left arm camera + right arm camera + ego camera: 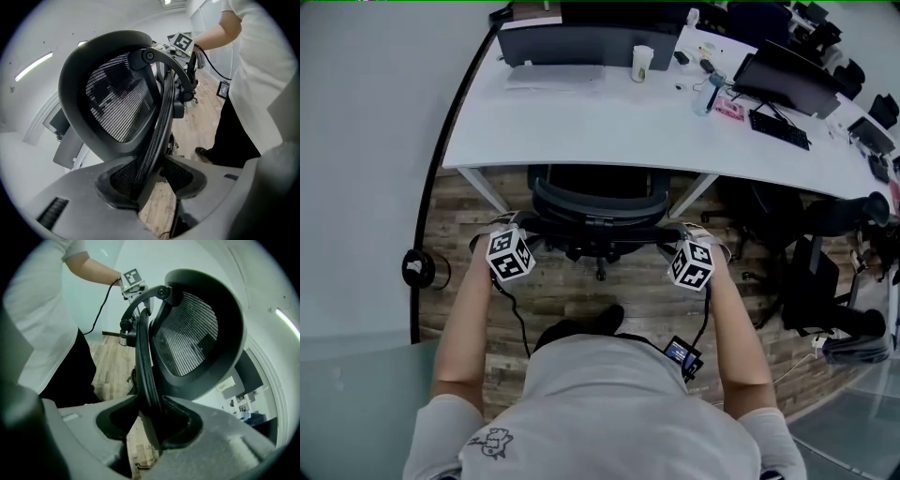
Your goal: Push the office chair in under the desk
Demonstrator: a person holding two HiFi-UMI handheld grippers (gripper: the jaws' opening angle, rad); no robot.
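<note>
I'm looking steeply down on the office chair (598, 208). It stands at 12 o'clock from me with its seat tucked under the near edge of the white desk (581, 131), while the curved backrest is still clear of the desktop, over the wood floor (562, 291).

The left gripper (501, 225) sits at the 9 o'clock end of the backrest and the right gripper (695, 234) at the 3 o'clock end, one on each side rim.

In the left gripper view the jaws stand wide apart with the dark rim of the backrest running up between them. It leans on the pad at 9 o'clock, and floor shows through on the 3 o'clock side — released, not clamped.

In the right gripper view the rim also passes between the jaws. It lies against the pad at 3 o'clock with floor visible in the gap at 9 o'clock, so that one is loose around the rim too.

On the desk, a paper cup (642, 63) stands toward 12 o'clock beside a dark monitor (586, 42), and a keyboard (779, 128) lies out at 2 o'clock.
</note>
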